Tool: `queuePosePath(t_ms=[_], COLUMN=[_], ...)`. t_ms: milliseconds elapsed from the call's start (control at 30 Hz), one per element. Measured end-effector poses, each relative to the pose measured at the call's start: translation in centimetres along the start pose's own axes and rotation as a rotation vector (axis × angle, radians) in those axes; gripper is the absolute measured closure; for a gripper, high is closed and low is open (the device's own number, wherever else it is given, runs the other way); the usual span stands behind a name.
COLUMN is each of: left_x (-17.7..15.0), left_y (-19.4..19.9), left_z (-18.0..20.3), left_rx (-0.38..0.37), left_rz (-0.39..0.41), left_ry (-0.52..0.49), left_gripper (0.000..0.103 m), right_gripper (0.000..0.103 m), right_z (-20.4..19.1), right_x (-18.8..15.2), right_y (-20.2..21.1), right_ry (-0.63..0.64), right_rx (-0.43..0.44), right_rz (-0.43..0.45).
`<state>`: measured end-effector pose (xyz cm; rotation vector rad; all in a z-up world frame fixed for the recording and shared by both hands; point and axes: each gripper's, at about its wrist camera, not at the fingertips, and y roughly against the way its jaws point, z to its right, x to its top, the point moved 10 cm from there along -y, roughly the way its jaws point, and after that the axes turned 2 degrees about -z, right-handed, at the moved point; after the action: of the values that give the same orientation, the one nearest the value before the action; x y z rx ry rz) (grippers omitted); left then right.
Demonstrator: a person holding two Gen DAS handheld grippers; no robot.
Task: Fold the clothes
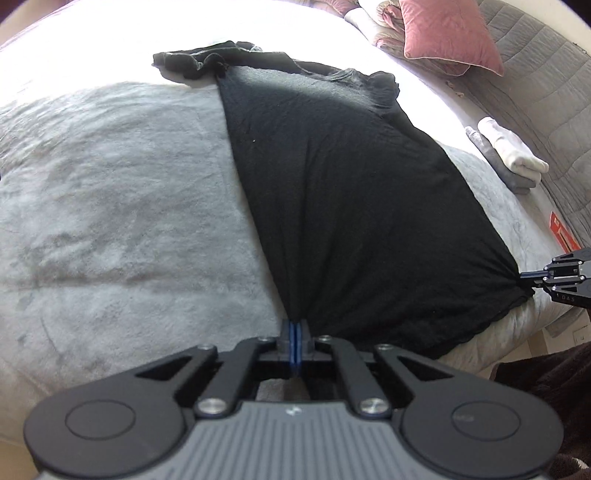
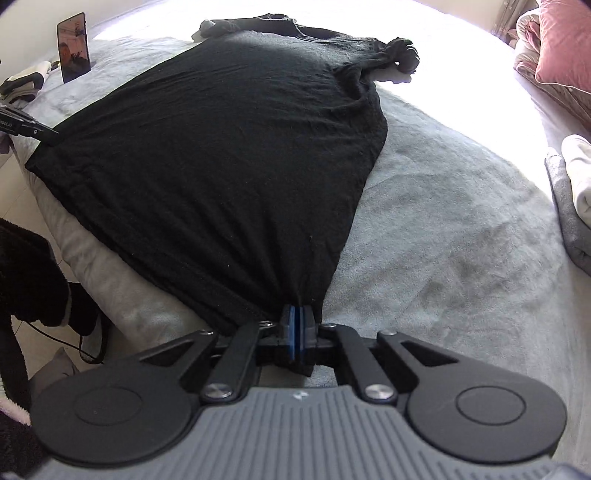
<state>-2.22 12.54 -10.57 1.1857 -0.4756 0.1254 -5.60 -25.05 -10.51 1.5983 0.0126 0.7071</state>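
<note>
A black T-shirt (image 1: 332,184) lies spread on a grey blanket (image 1: 110,221), its sleeves bunched at the far end. It also shows in the right wrist view (image 2: 221,155). My left gripper (image 1: 295,325) is shut on the shirt's left hem corner. My right gripper (image 2: 297,314) is shut on the right hem corner. The hem is pulled taut between them. The right gripper shows at the right edge of the left wrist view (image 1: 528,276); the left gripper shows at the left edge of the right wrist view (image 2: 51,134).
A stack of folded white and grey clothes (image 1: 509,155) lies at the right of the bed. Pink pillows (image 1: 443,33) lie at the far right. A phone (image 2: 74,46) stands at the far left. The bed's near edge (image 2: 92,266) drops to the floor.
</note>
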Motion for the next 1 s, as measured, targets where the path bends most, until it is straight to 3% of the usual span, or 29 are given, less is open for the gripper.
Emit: queuePosePath(t_ms=[100,167,233,267,300,533,567,767,1000], left_x=[0.5,1.0,1.5,1.9,2.4,6.4,7.0,11.7,18.1], left_y=[-0.2,0.2,0.5,0.7,1.0,1.4,1.4,-0.4,-4.5], left_z=[-0.4,-0.7,-0.8,-0.8,-0.7,-0.3,-0.2,2.1,6.3], left_rx=[-0.020,-0.029,-0.017,-0.007,0.009,0.104,0.113,0.150,0.104], left_rz=[0.004,0.013,0.025,0.040,0.056,0.158,0.171,0.204,0.255], left_ry=[0.047,0.082,0.097,0.097,0.094,0.098,0.102,0.062,0.034], left_gripper=[0.099,0.093,0.082,0.069,0.060,0.053,0.049,0.049,0.049], right_gripper=[0.097,0.087,0.076,0.061,0.053,0.053,0.053,0.053,0.053], right_z=[0.2,0.2,0.4,0.6,0.9,3.4,3.8,6.6,9.1], right_x=[0.3,0.7,1.3,1.6,2.1,5.4,5.9,9.7,15.2], right_y=[-0.5,0.1,0.9,1.3,1.7,1.7,1.3,-1.0,-3.2], right_ry=[-0.023,-0.036,-0.049,-0.057,-0.072,-0.228,-0.247,-0.334,-0.367], right_rx=[0.021,0.043,0.055,0.057,0.059,0.097,0.094,0.093,0.089], right_rz=[-0.003,0.024,0.066,0.088,0.112,0.216,0.222,0.211,0.246])
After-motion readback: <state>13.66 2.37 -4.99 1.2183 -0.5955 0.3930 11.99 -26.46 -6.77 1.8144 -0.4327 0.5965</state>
